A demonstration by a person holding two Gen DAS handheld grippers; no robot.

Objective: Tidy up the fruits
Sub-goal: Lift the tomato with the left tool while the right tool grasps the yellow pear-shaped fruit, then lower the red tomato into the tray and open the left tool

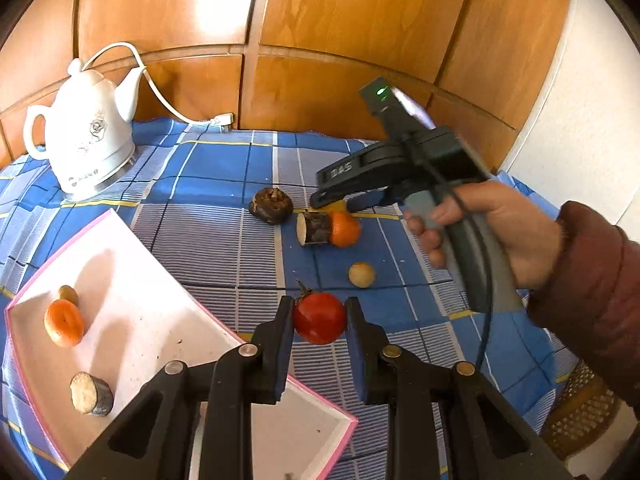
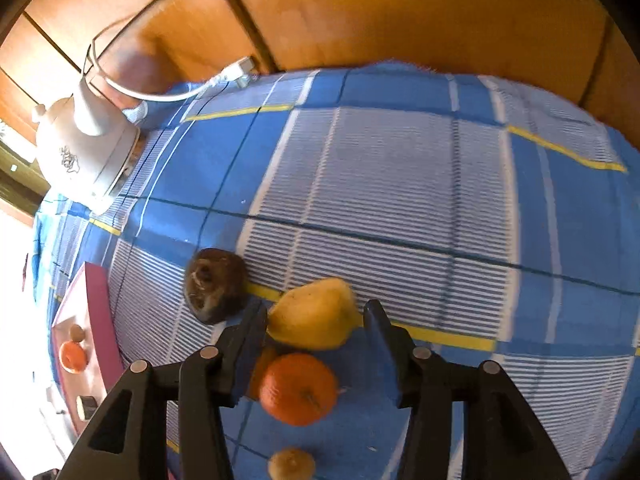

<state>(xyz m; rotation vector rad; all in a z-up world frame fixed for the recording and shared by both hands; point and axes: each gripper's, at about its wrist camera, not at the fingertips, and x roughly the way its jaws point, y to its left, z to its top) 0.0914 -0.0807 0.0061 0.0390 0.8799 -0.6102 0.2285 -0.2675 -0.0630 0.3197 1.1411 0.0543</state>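
left hand-held gripper (image 1: pixel 320 320) angled down, clamping red fruit (image 1: pixel 319 323) above tablecloth (image 1: pixel 208 248).

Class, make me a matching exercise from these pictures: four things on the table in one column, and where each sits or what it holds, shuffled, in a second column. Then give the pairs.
Column one
1 red fruit
2 white kettle
3 dark brown bulb
4 pink-rimmed tray

Column two
A lies loose on the checked cloth
B clamped in the left gripper
C holds an orange and a cut stalk piece
D stands at the cloth's far left, trailing a white cord

Pairs: 1-B, 2-D, 3-A, 4-C
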